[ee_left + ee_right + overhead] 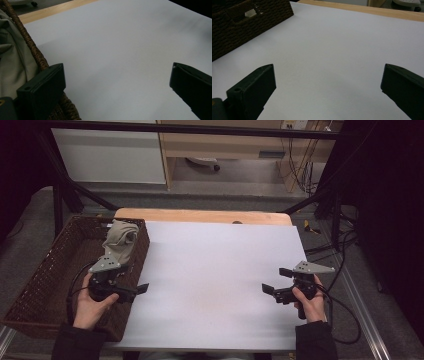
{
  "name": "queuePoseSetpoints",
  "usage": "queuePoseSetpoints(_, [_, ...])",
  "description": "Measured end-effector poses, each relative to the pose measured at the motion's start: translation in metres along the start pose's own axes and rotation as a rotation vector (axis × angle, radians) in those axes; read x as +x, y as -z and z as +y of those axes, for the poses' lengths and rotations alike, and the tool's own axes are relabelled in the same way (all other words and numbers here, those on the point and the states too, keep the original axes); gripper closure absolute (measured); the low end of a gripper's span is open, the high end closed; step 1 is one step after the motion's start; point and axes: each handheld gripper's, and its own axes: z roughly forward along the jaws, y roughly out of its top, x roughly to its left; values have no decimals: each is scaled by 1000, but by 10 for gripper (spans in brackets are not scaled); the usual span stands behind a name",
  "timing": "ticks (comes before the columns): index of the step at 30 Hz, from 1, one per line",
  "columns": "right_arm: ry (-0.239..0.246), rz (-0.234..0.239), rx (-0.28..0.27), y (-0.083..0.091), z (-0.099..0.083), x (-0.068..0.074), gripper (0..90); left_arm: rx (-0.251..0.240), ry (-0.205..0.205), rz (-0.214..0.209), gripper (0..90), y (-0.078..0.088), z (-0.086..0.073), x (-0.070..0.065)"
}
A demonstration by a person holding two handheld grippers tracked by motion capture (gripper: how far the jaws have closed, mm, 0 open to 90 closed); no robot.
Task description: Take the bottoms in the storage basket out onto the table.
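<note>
A beige cloth (120,242) lies bunched at the far end of a dark wicker basket (55,270) at the table's left. My left gripper (137,279) hovers at the basket's right wall, pointing toward the white sheet (220,270), open with nothing between its jaws. In the left gripper view, the gripper (117,85) is wide apart over the bare sheet, with the basket rim (32,47) and cloth (12,57) at the left. My right gripper (276,280) is over the sheet's right side, pointing left, open and empty. The right gripper view has the gripper (328,85) and the basket (244,22) far off.
The white sheet covers a wooden table whose far edge (200,215) shows bare. Black frame posts (57,205) stand at the left and right. Cables (345,320) trail on the floor at the right. A white cabinet (110,155) stands beyond the table.
</note>
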Motion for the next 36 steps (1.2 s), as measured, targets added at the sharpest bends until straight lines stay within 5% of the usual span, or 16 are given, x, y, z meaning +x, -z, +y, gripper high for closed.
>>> queuePoseSetpoints(36, [-4, -6, 16, 0, -2, -2, 4, 16, -4, 29, 1, 13, 2, 3])
